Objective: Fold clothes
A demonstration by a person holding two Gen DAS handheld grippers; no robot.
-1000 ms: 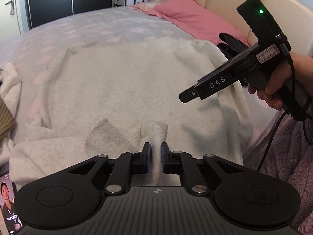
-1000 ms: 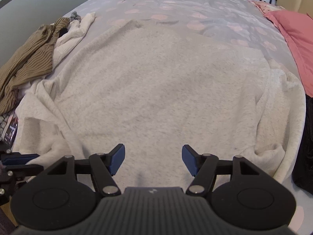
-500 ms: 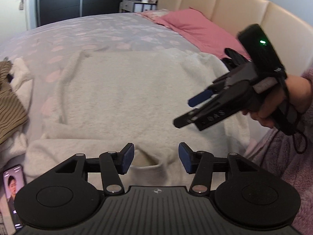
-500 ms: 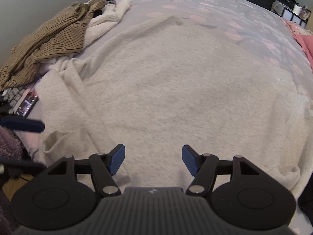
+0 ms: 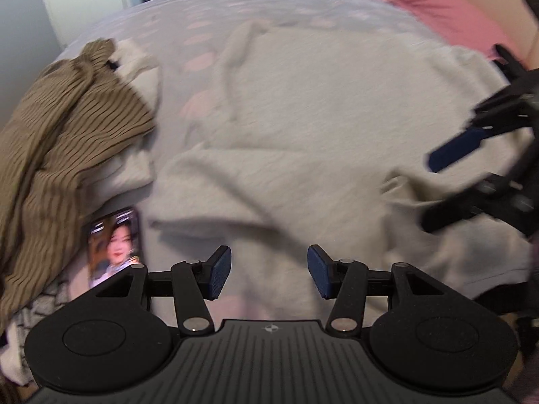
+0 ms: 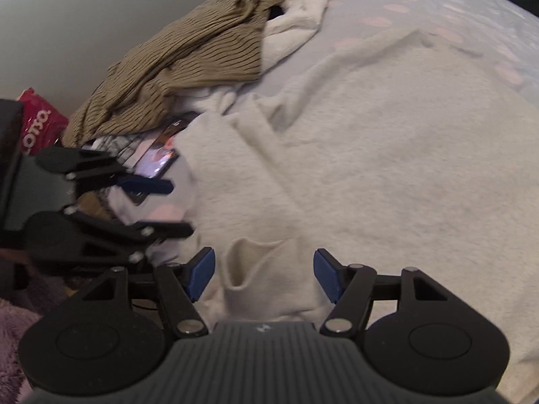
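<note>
Left wrist view: my left gripper gapes wide, gripping nothing, over the sweater spread flat on the bed. My right gripper, also empty, is opening above the sweater's near edge.

Lit phone on bed; possibly a red packet.

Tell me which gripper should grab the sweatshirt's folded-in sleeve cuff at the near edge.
Right, probably. The right gripper is opening with the sleeve cuff directly between its fingers. The left gripper is open over plain sweatshirt fabric, off to the side.
</note>
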